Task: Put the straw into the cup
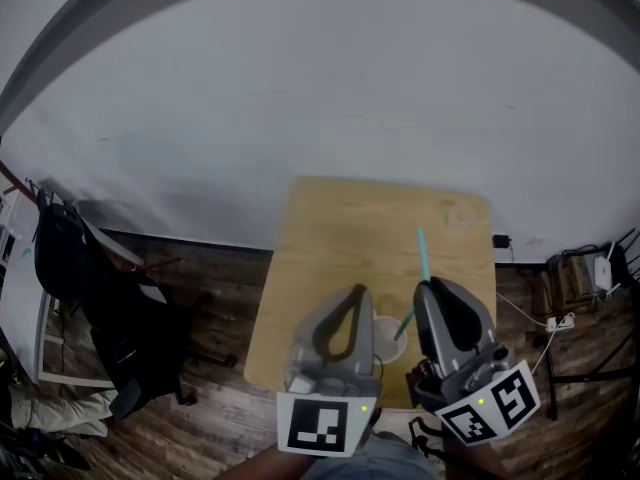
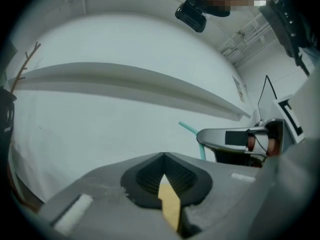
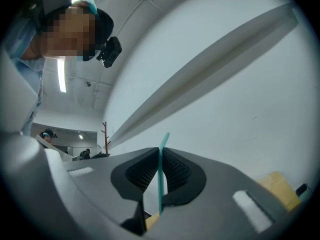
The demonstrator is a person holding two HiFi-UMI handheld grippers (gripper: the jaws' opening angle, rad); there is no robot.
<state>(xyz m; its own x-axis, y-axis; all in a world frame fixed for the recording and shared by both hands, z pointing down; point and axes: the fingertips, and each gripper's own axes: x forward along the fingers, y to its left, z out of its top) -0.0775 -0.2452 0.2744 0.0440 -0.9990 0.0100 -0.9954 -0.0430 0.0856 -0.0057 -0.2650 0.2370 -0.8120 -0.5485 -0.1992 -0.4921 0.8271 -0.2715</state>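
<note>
A teal straw [image 1: 422,255] stands tilted over the wooden table [image 1: 360,228]. My right gripper [image 1: 428,286] is shut on its middle. The straw's lower end [image 1: 404,325] slants down to the rim of a whitish cup [image 1: 386,334] between the two grippers; most of the cup is hidden. In the right gripper view the straw [image 3: 160,169] runs upright between the closed pads of the right gripper [image 3: 159,151]. My left gripper [image 1: 357,290] is just left of the cup, its tips together and nothing held. The left gripper view shows the left gripper [image 2: 164,155] shut, with the straw [image 2: 192,131] off to the right.
The table is small, with its near edge under the grippers and dark wood flooring around it. Dark clothing on a rack [image 1: 95,288] stands at the left. Cables and a power strip [image 1: 558,321] lie on the floor at the right. A white wall [image 1: 320,98] is behind.
</note>
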